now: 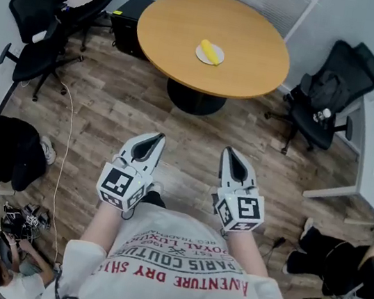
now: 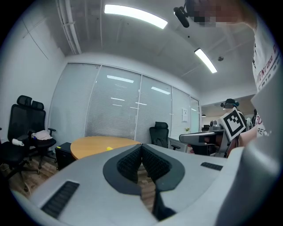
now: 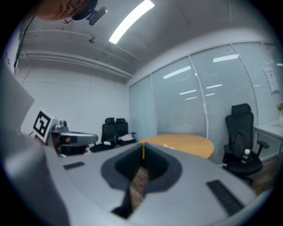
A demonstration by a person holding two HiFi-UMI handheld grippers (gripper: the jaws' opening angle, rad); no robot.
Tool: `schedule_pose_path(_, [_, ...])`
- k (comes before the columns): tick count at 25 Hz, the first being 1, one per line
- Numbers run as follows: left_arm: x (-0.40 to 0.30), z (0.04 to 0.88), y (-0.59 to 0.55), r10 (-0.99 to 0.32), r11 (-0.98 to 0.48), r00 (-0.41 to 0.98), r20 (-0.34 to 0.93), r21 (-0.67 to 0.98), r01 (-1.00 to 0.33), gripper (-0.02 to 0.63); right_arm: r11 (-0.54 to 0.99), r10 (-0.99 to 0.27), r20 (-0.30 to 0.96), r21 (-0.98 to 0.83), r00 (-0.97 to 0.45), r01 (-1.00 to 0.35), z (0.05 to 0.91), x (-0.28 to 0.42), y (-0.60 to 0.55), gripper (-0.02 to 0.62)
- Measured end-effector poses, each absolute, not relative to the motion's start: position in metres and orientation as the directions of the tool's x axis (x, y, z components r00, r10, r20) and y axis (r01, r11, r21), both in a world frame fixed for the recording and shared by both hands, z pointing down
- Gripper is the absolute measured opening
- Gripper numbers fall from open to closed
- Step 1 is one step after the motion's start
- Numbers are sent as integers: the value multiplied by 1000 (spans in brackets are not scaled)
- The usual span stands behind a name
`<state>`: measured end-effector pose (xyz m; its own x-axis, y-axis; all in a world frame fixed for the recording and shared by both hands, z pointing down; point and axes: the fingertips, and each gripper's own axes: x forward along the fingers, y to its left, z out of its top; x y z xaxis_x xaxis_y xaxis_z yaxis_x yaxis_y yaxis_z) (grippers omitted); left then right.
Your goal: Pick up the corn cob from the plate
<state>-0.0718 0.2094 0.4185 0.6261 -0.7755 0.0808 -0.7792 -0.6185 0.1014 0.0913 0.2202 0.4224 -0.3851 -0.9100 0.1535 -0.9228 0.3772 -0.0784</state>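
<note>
A: Shirt with red print fills the bottom of the head view. Just past it are the left gripper (image 1: 150,144) and right gripper (image 1: 234,160), side by side and pointing forward.

B: Jaws?

A: Both look pressed together with nothing in them. The corn cob (image 1: 210,51) is well ahead of both tips, lying on a small white plate (image 1: 199,56) on the round wooden table (image 1: 186,18). It sits roughly between the two grippers' lines, with bare floor in between.

B: Left gripper view?

A: Dark ribbed pads (image 2: 132,164) meet at the tip, so it's closed and empty. The table edge is far ahead of the jaws, slightly to their left. A yellow speck on it is probably the cob, too small to be sure.

B: Right gripper view?

A: It's blurry, but the jaws are shut with no object between them, only floor showing through the slot. The table is straight ahead and a bit right, with a black office chair (image 3: 241,139) further right.

B: Handling?

A: My guess is light, stiff and not fragile. It's round, so it can roll on the plate, though the bumpy kernels should give the pads some bite. I'd open wide and close across the middle of its length, jaws square to the long axis. The plate may skid if nudged, so come down from above rather than push sideways.
</note>
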Motion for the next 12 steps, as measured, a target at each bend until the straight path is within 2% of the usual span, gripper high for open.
schedule_pose_path(12, [-145,423,68,-775,-612,623,104,118,-782,35,320,-923,191,-99,-333,-942,432,45,83,29])
